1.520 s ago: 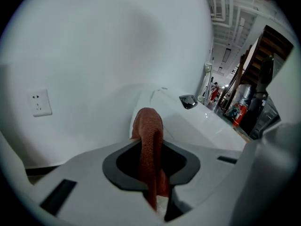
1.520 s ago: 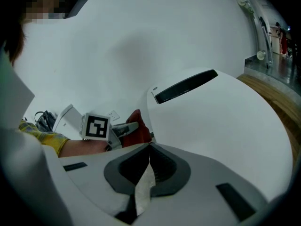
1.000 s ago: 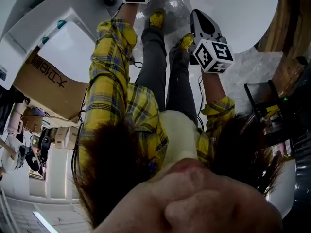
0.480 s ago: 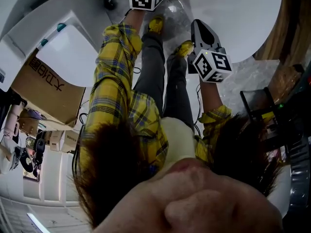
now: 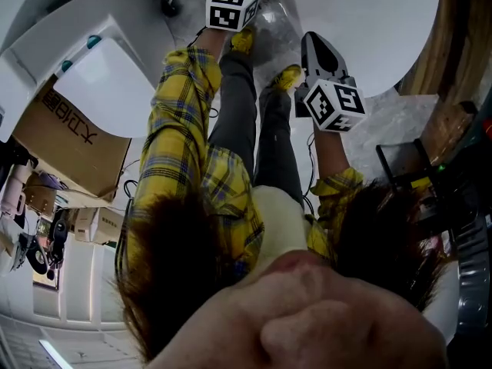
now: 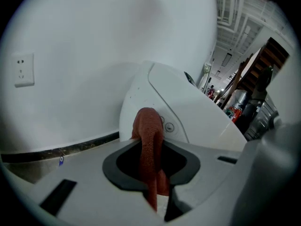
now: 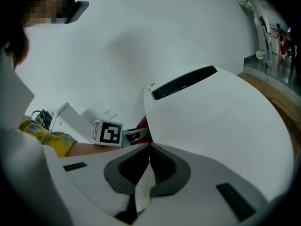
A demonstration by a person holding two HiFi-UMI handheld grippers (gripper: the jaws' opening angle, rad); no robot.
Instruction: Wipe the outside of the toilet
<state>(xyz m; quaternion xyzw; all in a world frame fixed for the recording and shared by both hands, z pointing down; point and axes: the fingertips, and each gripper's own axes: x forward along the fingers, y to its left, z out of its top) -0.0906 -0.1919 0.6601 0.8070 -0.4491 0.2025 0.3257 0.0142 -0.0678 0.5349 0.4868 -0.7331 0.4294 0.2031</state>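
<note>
Toilet (image 6: 197,117): white, lid down, across the right half of the left gripper view; large and close in the right gripper view, with a dark slot across the top.
Left gripper (image 6: 151,147): jaws pressed together on a red cloth (image 6: 148,126), with the free end bunched ahead of them at the toilet's rounded side, near two small round buttons (image 6: 165,125). Contact hard to confirm from this view, though red also visible tucked against the toilet's flank in the right gripper view.
Right gripper (image 7: 149,149): jaws closed on a thin pale slip (image 7: 142,189), paper or tissue by the look, kind unclear; held near the toilet's front shell, apart from the cloth.
Left marker cube (image 5: 231,4): now lower and further right in the head view than a second ago, off the top edge and nearer the person's yellow shoes (image 5: 246,37).
Right marker cube (image 5: 334,102): only slightly lower than a second ago, more or less parked.
Meaning for the task: probably a wiping stroke under way along the outer shell, with the cloth carried by the left gripper and the right one idle.
Progress: judged partway at most, with one flank being worked; no telling clean parts from unwiped ones.
Surroundings: wall socket (image 6: 23,70) on the wall behind the toilet; cardboard box (image 5: 69,137) off to the left in the head view, well apart from the work.
</note>
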